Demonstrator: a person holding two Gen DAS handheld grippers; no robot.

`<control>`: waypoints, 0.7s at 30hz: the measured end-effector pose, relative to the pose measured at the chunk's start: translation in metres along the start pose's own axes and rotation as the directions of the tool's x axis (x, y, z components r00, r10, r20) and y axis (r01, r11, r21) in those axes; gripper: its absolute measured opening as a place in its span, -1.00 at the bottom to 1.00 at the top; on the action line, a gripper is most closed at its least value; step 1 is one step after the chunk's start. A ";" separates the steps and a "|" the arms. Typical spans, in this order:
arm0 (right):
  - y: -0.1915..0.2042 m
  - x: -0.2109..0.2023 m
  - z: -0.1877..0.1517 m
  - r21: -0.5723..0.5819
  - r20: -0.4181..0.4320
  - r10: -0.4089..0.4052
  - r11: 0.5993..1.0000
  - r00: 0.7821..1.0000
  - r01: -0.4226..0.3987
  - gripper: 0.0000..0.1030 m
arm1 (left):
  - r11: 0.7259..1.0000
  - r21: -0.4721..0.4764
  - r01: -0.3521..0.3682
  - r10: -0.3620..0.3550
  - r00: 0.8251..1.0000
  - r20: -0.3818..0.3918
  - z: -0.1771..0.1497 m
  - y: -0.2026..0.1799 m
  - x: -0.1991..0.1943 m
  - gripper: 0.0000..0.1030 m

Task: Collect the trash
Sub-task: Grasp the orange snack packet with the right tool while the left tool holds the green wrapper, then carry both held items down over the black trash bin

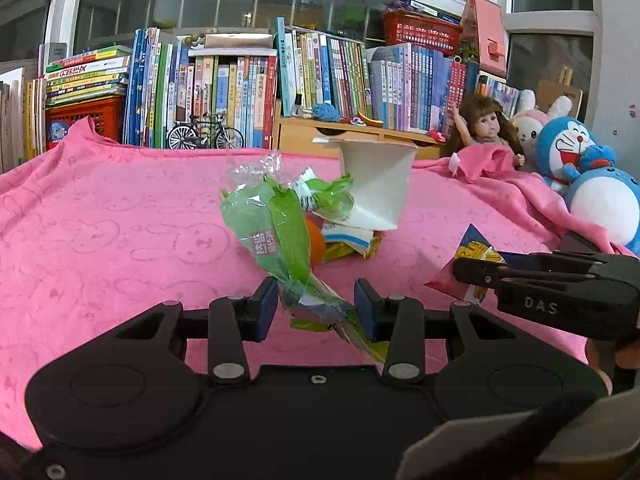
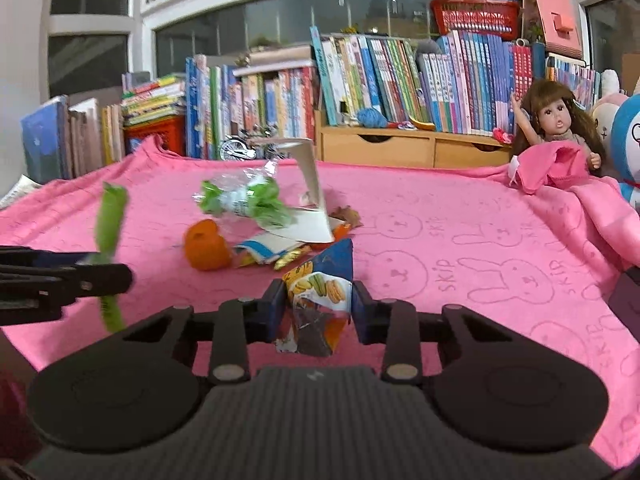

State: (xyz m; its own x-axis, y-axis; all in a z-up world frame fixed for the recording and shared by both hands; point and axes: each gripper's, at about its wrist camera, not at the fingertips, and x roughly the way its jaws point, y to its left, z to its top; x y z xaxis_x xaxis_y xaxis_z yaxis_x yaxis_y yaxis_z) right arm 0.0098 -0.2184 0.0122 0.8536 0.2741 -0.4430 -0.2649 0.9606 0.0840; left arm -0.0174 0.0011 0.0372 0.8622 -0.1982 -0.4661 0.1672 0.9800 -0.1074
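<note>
My left gripper (image 1: 316, 308) is shut on a crumpled green plastic wrapper (image 1: 276, 224) that stands up between its blue pads. In the right wrist view the same wrapper (image 2: 110, 216) sticks out above and below the left gripper (image 2: 122, 278). My right gripper (image 2: 318, 308) is shut on a blue and orange snack packet (image 2: 320, 292) printed with macarons. It enters the left wrist view from the right (image 1: 460, 270), packet (image 1: 474, 250) in its tips. Beyond both lies a trash pile: a tipped white paper cup (image 2: 312, 184), a green and white wrapper (image 2: 244, 196), an orange peel (image 2: 206, 246) and small wrappers (image 2: 268, 250).
A pink rabbit-print blanket (image 2: 460, 248) covers the surface. A doll (image 2: 554, 120) and plush toys (image 1: 572, 148) sit at the back right. Shelves of books (image 1: 224, 92), a wooden drawer unit (image 2: 400, 148) and a model bicycle (image 1: 204, 136) line the back edge.
</note>
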 end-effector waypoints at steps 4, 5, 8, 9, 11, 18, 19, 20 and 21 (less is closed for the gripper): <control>0.014 -0.021 -0.012 -0.007 0.014 0.031 0.999 0.999 -0.031 -0.24 | 1.000 0.011 0.028 -0.027 0.999 -0.037 -0.013 -0.007 -0.011 -0.23; 0.017 -0.026 -0.016 -0.009 0.013 0.038 0.999 0.999 -0.037 -0.24 | 0.999 0.017 0.030 -0.029 0.998 -0.046 -0.017 -0.009 -0.013 -0.23; 0.024 -0.038 -0.028 0.005 0.003 0.062 0.998 0.998 -0.062 -0.24 | 0.999 0.018 0.033 -0.032 0.997 -0.075 -0.029 -0.015 -0.019 -0.23; 0.026 -0.042 -0.032 0.011 0.000 0.069 0.998 0.998 -0.069 -0.24 | 0.999 0.016 0.037 -0.035 0.996 -0.087 -0.034 -0.016 -0.021 -0.23; 0.031 -0.049 -0.040 0.008 -0.003 0.070 0.998 0.998 -0.070 -0.24 | 0.999 0.011 0.042 -0.041 0.993 -0.109 -0.042 -0.018 -0.025 -0.23; 0.041 -0.065 -0.068 0.046 -0.048 0.087 0.995 0.995 -0.085 -0.24 | 0.998 0.022 0.051 -0.046 0.983 -0.176 -0.067 -0.023 -0.034 -0.23; 0.041 -0.066 -0.073 0.055 -0.057 0.089 0.995 0.994 -0.086 -0.24 | 0.998 0.027 0.051 -0.045 0.982 -0.186 -0.071 -0.023 -0.034 -0.23; 0.041 -0.067 -0.077 0.068 -0.068 0.092 0.994 0.993 -0.088 -0.24 | 0.998 0.032 0.049 -0.042 0.980 -0.196 -0.074 -0.024 -0.035 -0.23; 0.041 -0.066 -0.082 0.079 -0.081 0.096 0.993 0.992 -0.090 -0.24 | 0.998 0.035 0.049 -0.041 0.977 -0.208 -0.077 -0.024 -0.035 -0.24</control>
State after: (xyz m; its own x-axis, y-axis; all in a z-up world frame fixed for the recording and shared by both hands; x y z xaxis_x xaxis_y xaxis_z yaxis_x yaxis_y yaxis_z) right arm -0.0944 -0.2005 -0.0276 0.7846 0.3609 -0.5041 -0.3047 0.9326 0.1934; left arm -0.0887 -0.0169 -0.0119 0.7363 -0.2370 -0.6338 0.2263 0.9690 -0.0995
